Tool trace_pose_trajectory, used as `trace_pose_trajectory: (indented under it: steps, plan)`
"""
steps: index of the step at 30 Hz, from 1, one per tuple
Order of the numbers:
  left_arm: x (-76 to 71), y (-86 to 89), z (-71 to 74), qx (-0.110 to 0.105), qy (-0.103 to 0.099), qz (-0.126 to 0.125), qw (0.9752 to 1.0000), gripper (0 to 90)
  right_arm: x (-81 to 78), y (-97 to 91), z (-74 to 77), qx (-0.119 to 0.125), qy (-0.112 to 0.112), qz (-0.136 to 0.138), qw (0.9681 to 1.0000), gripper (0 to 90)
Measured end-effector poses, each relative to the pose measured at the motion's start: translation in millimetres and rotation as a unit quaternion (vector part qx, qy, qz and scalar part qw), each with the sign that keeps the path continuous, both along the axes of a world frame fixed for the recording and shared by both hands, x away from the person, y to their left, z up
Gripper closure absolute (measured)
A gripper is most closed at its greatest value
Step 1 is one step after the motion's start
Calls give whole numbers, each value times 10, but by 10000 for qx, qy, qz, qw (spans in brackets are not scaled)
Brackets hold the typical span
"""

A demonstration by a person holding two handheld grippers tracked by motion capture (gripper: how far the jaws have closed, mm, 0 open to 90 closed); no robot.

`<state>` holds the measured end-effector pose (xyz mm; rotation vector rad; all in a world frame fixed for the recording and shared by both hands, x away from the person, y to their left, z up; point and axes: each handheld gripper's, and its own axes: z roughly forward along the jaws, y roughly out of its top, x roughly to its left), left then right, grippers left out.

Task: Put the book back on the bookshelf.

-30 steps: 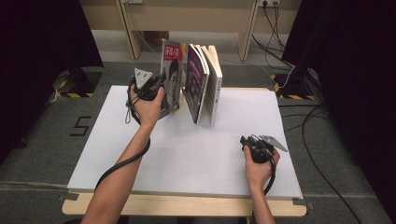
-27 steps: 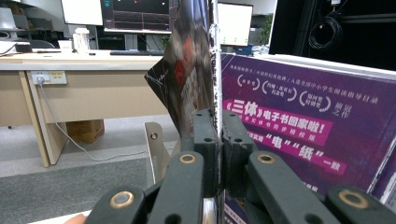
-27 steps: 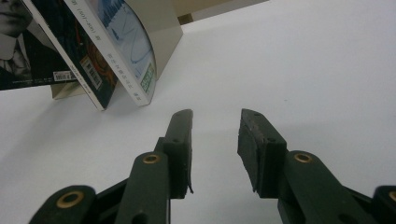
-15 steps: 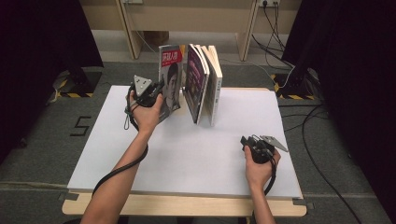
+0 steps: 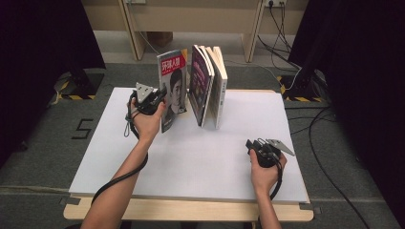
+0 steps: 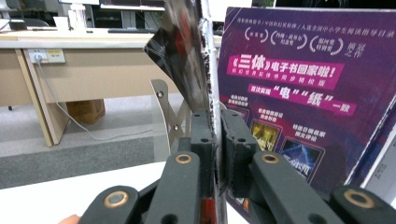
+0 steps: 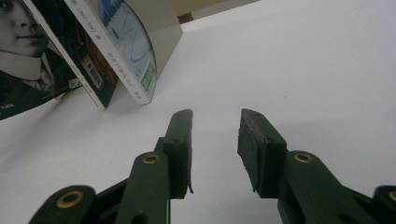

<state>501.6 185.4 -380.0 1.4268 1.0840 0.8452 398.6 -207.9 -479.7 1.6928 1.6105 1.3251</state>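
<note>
Left gripper (image 5: pixel 160 95) up at the far left of the white worktop (image 5: pixel 191 157), fingers (image 6: pixel 201 140) nearly together and pinching the edge of a thin magazine (image 5: pixel 173 88) that stands upright on the worktop. In the left gripper view, magazine (image 6: pixel 182 51) seen edge-on, running up between the two pads, both pads against it; jaws just now eased slightly wider, magazine still between them. Cover with a portrait and a red title block, facing the person in the high view, lower edge on or just above the worktop, too close to tell which. Just to the right of the magazine, a purple book (image 5: pixel 199 81) standing upright and leaning, its purple back cover (image 6: pixel 299 93) with white and pink print close beside the left fingers in the left gripper view. Further right, a pale book (image 5: pixel 218 86) leaning against the purple one, tops meeting, bottoms spread.

Right gripper (image 5: pixel 249 144) low at the near right of the worktop, well apart from the books, held in the right hand (image 5: pixel 265 167). Fingers (image 7: pixel 180 140) spread about halfway, nothing between them, bare white worktop beneath. In the right gripper view, bottom corners of the leaning books (image 7: pixel 121 56) at upper left, well ahead of the fingertips.
</note>
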Motion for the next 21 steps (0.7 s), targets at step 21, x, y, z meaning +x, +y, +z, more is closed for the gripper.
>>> trace_pose_trajectory:
  steps: [21]
  plan:
    - [190,161,77,-432,768,-145,9960,731,11,-4,-20,52,58,3,10000,651]
